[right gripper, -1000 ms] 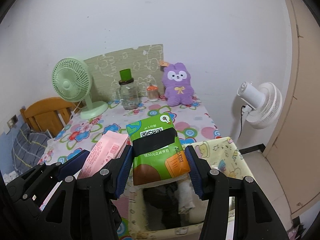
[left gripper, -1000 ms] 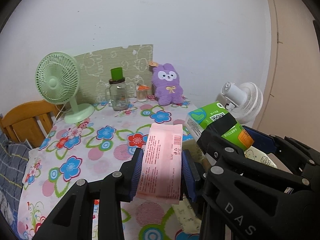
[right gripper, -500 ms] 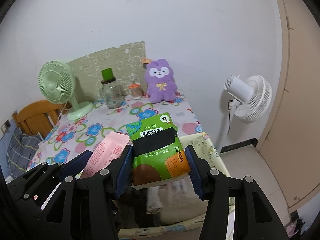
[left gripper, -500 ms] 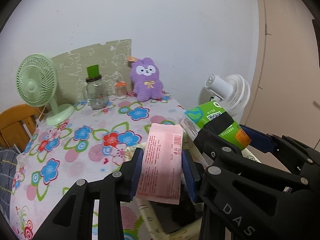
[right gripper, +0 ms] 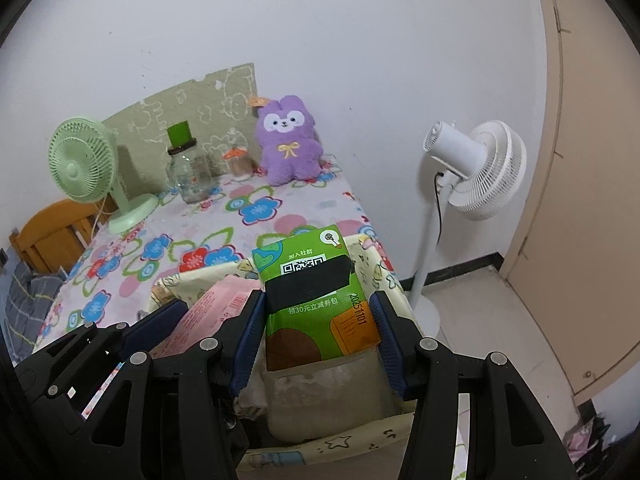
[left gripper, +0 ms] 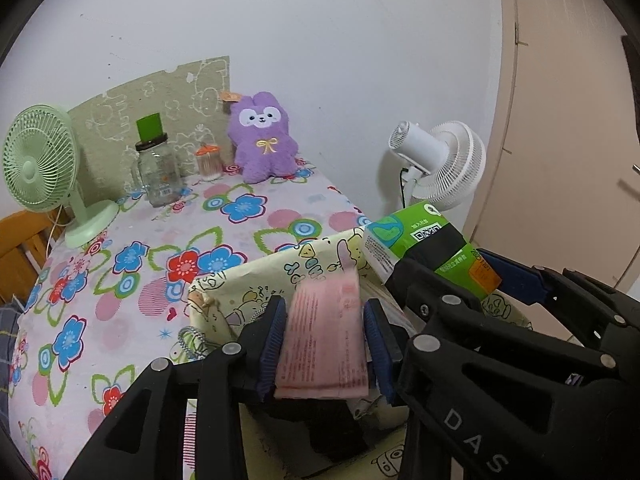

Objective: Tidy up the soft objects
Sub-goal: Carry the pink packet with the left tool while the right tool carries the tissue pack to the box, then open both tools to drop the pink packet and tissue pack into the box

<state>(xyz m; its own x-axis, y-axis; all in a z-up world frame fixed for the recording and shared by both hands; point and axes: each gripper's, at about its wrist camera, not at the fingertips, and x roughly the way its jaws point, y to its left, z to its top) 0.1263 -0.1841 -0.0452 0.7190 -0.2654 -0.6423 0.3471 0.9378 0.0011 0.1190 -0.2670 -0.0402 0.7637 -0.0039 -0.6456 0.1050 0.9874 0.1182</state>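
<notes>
Gripper (left gripper: 325, 344) jaws opening around pink pack (left gripper: 324, 340) above basket (left gripper: 240, 284).

Pink pack (left gripper: 324, 340), green pack (right gripper: 316, 300) above basket (left gripper: 256, 280)

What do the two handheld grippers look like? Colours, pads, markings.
Both match: black angular plastic linkage arms with silver rivet-like pivot pins and ribbed dark-blue pads on the fingers. The left gripper and right gripper each have two fingers. White lettering "DAS" shows on the right gripper's body in the left wrist view. No cables, sleeves or hands are visible.
</notes>
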